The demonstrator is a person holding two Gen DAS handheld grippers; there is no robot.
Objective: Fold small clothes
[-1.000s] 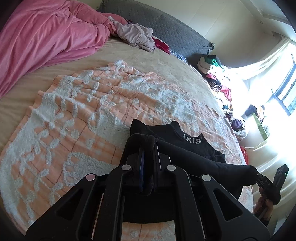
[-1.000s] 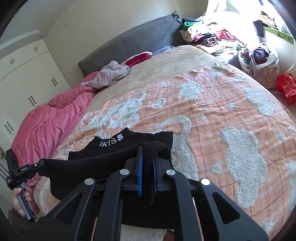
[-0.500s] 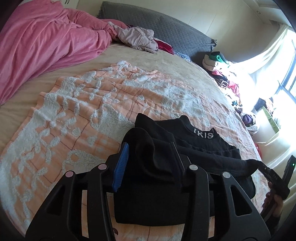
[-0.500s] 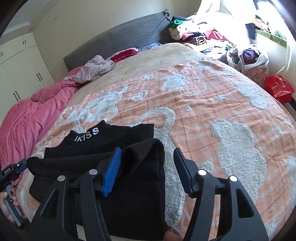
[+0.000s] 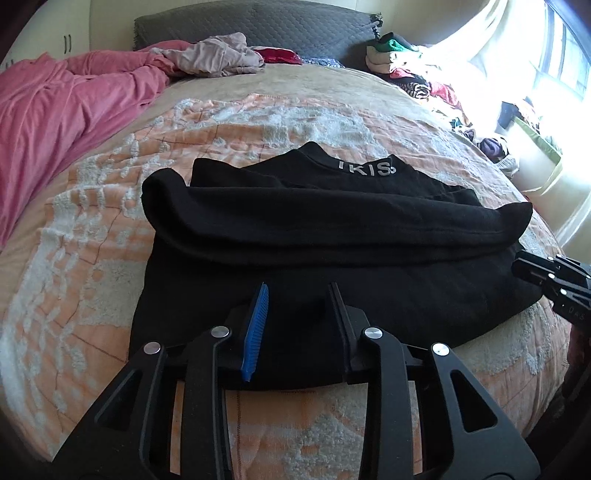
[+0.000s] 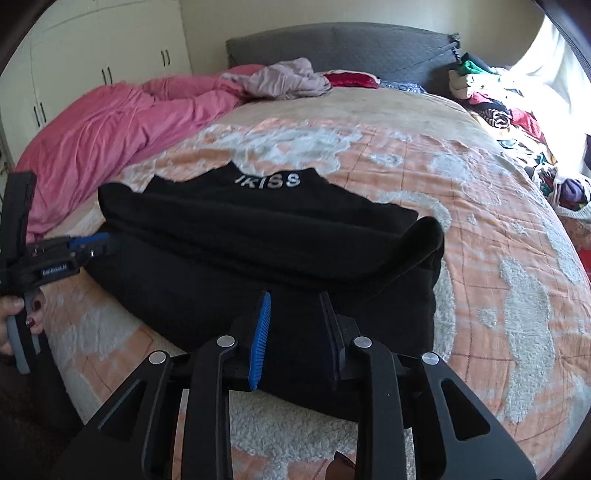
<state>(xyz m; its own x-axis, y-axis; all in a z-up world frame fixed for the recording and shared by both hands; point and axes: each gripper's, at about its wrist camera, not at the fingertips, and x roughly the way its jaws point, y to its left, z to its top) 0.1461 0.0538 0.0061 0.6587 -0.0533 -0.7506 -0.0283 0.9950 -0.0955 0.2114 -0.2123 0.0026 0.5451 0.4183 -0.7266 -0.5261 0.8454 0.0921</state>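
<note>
A black garment (image 5: 332, 229) with a white-lettered collar lies folded on the orange and white blanket (image 5: 92, 258); its folded-over edge forms a thick roll across the middle. My left gripper (image 5: 299, 295) hovers low over the garment's near part. Its jaws are closing, with black cloth lying between them but no pad pressing on it. In the right wrist view the garment (image 6: 258, 240) looks the same, and my right gripper (image 6: 295, 299) stands likewise, closing over loose cloth. The left gripper (image 6: 88, 247) shows at the garment's left end, the right gripper (image 5: 532, 266) at its right end.
A pink duvet (image 5: 55, 103) is bunched along the bed's left side, and a lilac garment (image 5: 214, 55) lies by the grey headboard (image 5: 258, 22). A pile of clothes (image 6: 498, 107) fills the far right. White wardrobe doors (image 6: 92, 44) stand behind. A hand (image 6: 14, 314) holds the left gripper's handle.
Both grippers let go of the lifted edge, which now lies across the garment. Both drew back toward its near edge and sank. Their jaws opened wide, then narrowed.
</note>
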